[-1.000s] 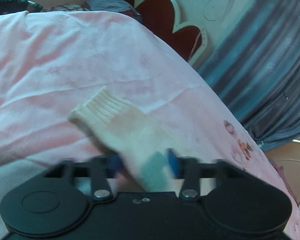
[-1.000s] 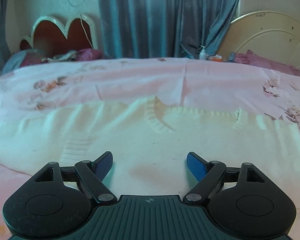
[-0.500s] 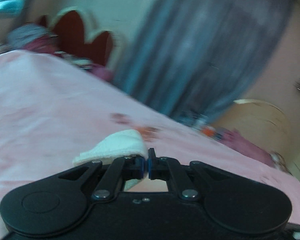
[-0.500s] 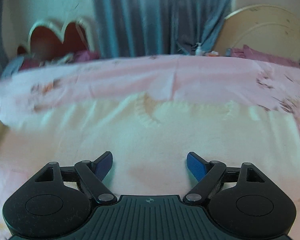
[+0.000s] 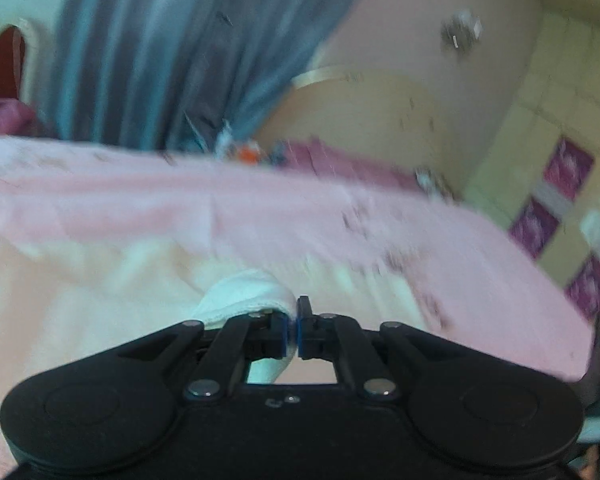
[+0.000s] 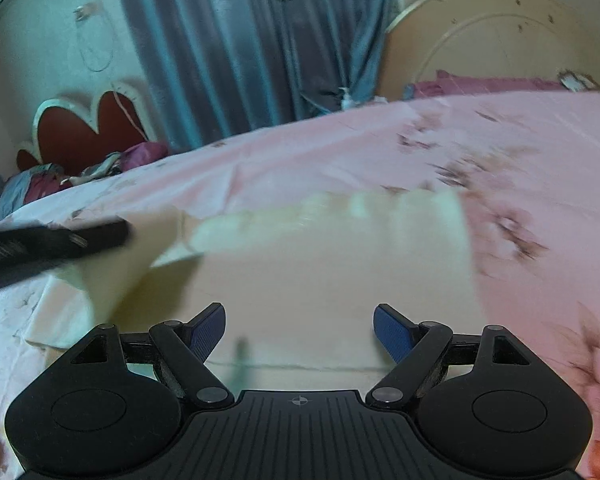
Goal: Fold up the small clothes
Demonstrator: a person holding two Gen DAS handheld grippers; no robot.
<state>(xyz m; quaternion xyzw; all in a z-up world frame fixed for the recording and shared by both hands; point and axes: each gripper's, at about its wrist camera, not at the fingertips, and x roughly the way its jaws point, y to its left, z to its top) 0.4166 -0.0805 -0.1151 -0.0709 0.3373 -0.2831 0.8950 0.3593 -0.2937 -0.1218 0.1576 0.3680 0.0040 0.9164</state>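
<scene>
Swinging the cream sweater's (image 6: 332, 272) sleeve (image 5: 248, 294) inward off the pink bed (image 6: 520, 148), my left gripper's (image 5: 293, 330) jaws clamp its cuff, starting the first fold; my right gripper (image 6: 299, 330) hovers, jaws apart.

Cream knit sweater (image 6: 332, 280) spread flat; sleeve (image 5: 248, 292) lifted, bunched.

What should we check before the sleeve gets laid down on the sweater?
1. Left hand-held gripper pinching the cream sleeve: ok, fabric sits between the nearly shut pads, which just eased open slightly.
2. Sleeve lifted over the sweater body: ok.
3. Right hand-held gripper free: ok, open, nothing between its pads.
4. Sweater body flat: cannot tell, the picture is blurred.
5. Pink bedsheet clear around the sweater: ok on the side visible.
</scene>
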